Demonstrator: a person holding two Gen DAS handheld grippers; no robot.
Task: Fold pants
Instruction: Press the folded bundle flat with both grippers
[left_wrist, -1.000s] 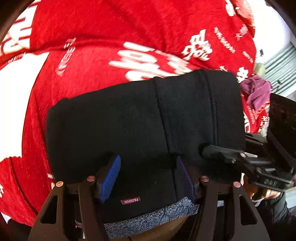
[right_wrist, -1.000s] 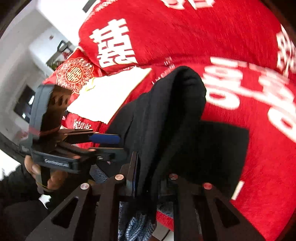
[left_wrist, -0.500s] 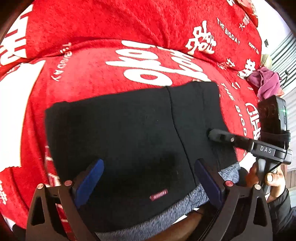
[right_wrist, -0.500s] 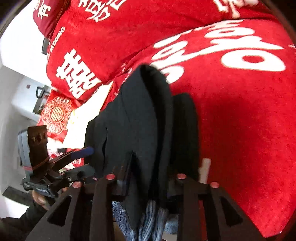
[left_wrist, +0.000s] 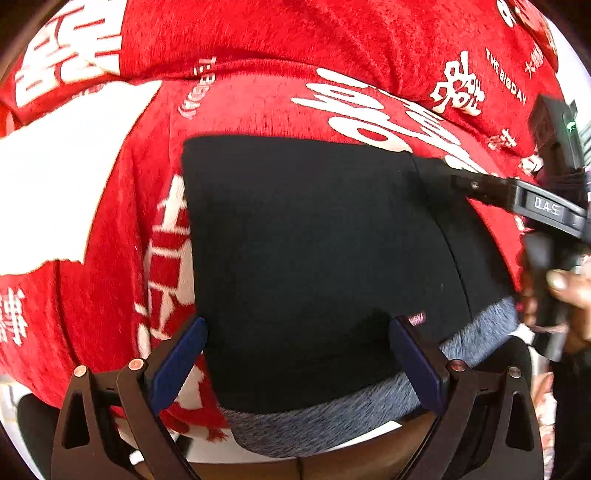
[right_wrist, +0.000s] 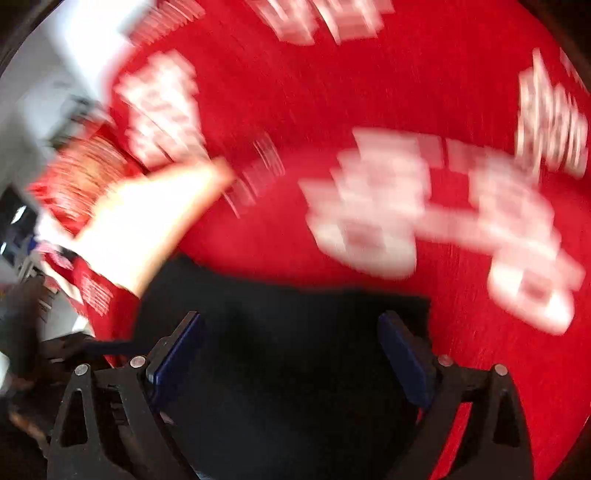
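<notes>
The left gripper (left_wrist: 295, 354) stands spread wide, its two blue pads (left_wrist: 177, 362) apart and pinching nothing. Between and just past them lie the black pants (left_wrist: 314, 258), folded into a flat, roughly square stack. The left pad sits at the stack's left edge; the right pad rests over the cloth near a small pink label (left_wrist: 417, 317). A grey speckled waistband (left_wrist: 332, 421) runs along the near edge of the stack, closest to the gripper.

The right gripper (right_wrist: 291, 350) is also spread wide and grips nothing (its own view is heavily smeared by motion, so fine detail is lost). The black pants (right_wrist: 288, 369) fill the gap between its blue pads (right_wrist: 402, 354), and their far edge lies just beyond the fingertips. In the left wrist view, the right gripper (left_wrist: 480, 184) comes in from the right side, its dark tip at the far right corner of the stack; whether it touches the cloth there cannot be told. A hand (left_wrist: 569, 295) holds its handle.

The pants lie on a red blanket (left_wrist: 258, 55) printed with white lettering, which spreads in every direction around them. A white patch (left_wrist: 74, 177) of the blanket sits well left of the stack.
</notes>
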